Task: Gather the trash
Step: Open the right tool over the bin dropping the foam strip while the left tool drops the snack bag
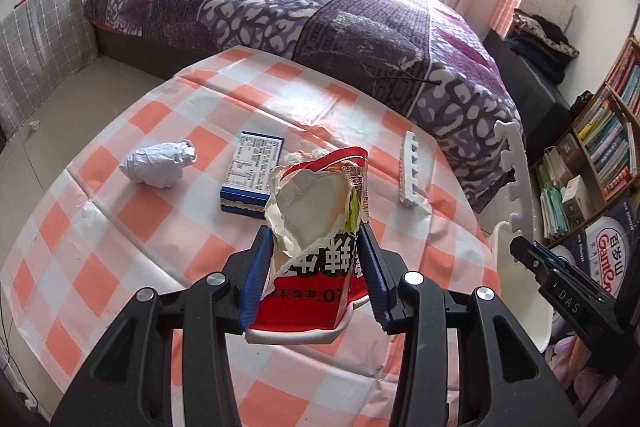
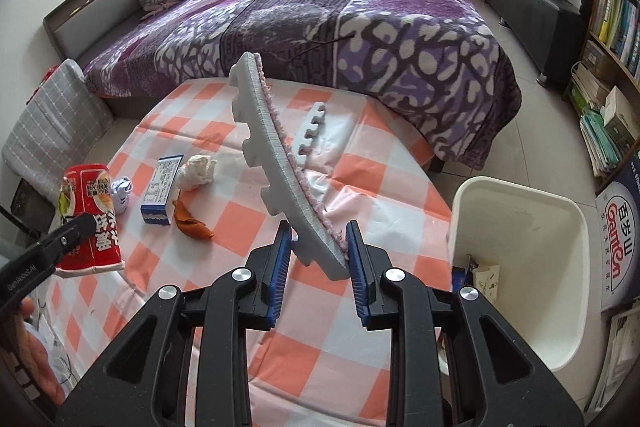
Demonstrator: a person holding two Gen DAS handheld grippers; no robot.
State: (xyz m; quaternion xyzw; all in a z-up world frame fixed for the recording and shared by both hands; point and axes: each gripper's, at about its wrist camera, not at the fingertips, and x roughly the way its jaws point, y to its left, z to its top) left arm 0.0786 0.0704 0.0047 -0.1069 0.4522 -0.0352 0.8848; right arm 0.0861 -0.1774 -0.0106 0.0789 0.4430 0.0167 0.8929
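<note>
Left gripper (image 1: 316, 267) is clamped on a torn red noodle cup (image 1: 316, 247), held up above the checkered tablecloth (image 1: 120, 267). Right gripper (image 2: 318, 259) is pinching the end of a grey foam strip (image 2: 276, 155) — it sticks up over the table. White bin (image 2: 520, 247) sits just beside the table's right edge. On the cloth: blue box (image 2: 162, 191), crumpled paper ball (image 1: 158, 167), tissue wad (image 2: 196, 171), orange peel (image 2: 192, 221), and a second foam strip (image 2: 314, 129).
</note>
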